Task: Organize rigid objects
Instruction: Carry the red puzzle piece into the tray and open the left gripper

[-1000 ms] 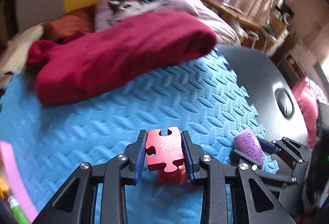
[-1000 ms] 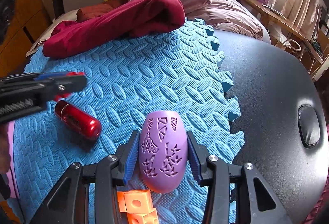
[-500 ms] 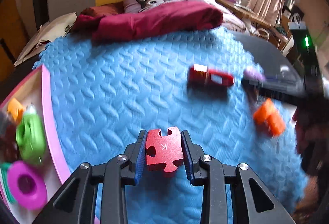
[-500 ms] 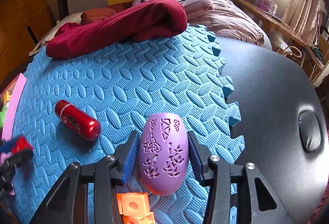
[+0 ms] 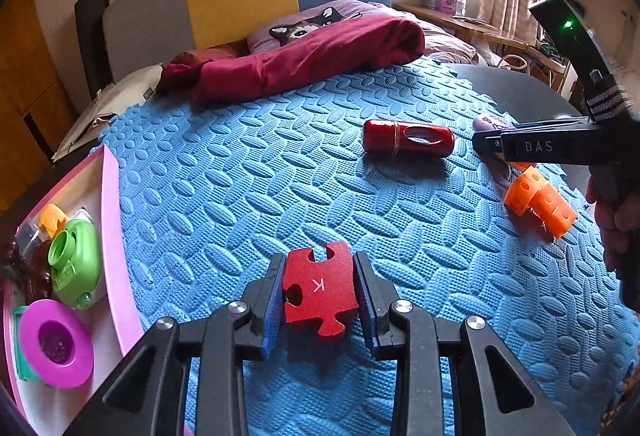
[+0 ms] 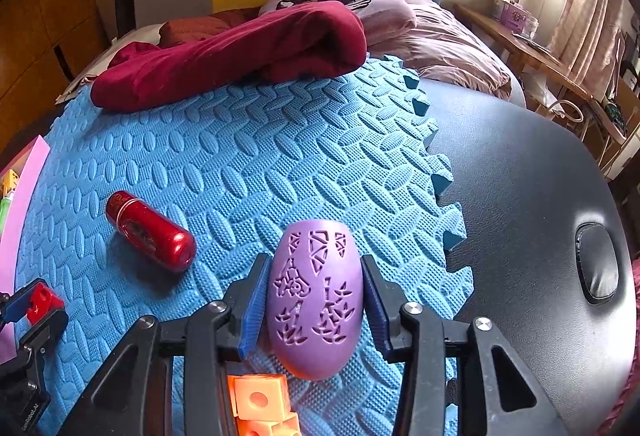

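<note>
To the left of my left gripper point(image 5: 320, 294) sits a pink-walled tray point(image 5: 114, 232); its jaws clamp a flat red jigsaw-shaped block point(image 5: 318, 292). Ahead lies a glossy red cylinder point(image 5: 408, 138). My right gripper point(image 6: 316, 298), jaws just narrowing, pinches a perforated purple plastic egg-shaped shell point(image 6: 314, 296) above orange cubes point(image 6: 260, 402).

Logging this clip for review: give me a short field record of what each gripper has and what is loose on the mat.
left gripper: shut on red puzzle piece
right gripper: around purple egg-shaped shell; contact unclear
loose on blue foam mat: red canister, orange cube blocks
pink tray: at mat's left edge, holds green and magenta items
</note>
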The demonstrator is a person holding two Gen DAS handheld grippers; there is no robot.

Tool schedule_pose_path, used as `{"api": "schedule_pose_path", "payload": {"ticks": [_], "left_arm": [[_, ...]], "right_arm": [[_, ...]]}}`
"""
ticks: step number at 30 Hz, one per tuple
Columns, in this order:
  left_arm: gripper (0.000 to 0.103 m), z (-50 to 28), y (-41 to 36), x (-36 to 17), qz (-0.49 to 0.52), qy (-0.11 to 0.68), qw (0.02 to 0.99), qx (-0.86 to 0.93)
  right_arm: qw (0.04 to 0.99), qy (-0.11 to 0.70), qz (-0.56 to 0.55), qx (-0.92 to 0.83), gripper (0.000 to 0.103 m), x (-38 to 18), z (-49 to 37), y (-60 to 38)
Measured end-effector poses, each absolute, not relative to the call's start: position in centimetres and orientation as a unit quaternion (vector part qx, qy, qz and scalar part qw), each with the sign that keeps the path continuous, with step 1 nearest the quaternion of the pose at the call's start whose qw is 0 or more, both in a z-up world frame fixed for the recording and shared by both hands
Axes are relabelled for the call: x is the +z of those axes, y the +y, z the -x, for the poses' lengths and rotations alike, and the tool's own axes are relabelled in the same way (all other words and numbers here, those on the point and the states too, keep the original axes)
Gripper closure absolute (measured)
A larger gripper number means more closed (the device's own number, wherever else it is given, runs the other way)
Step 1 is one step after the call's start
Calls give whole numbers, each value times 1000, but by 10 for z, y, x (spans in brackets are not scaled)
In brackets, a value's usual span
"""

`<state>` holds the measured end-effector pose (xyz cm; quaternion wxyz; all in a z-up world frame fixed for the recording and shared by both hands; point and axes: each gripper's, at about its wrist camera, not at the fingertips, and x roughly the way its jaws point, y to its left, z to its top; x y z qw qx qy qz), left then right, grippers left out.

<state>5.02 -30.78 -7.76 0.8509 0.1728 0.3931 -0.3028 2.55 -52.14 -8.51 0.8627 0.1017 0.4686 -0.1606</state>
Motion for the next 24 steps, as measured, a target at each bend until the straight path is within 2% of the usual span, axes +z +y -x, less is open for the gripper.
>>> {"api": "schedule_pose_path", "payload": {"ticks": [12, 24], "left_arm": [[70, -40, -299, -72, -174, 380, 857, -301], [70, -16, -256, -6, -107, 350, 874, -320]], "right_arm": [[874, 453, -56, -166, 59, -85, -27, -513], [877, 447, -53, -168, 59, -85, -26, -513]]}}
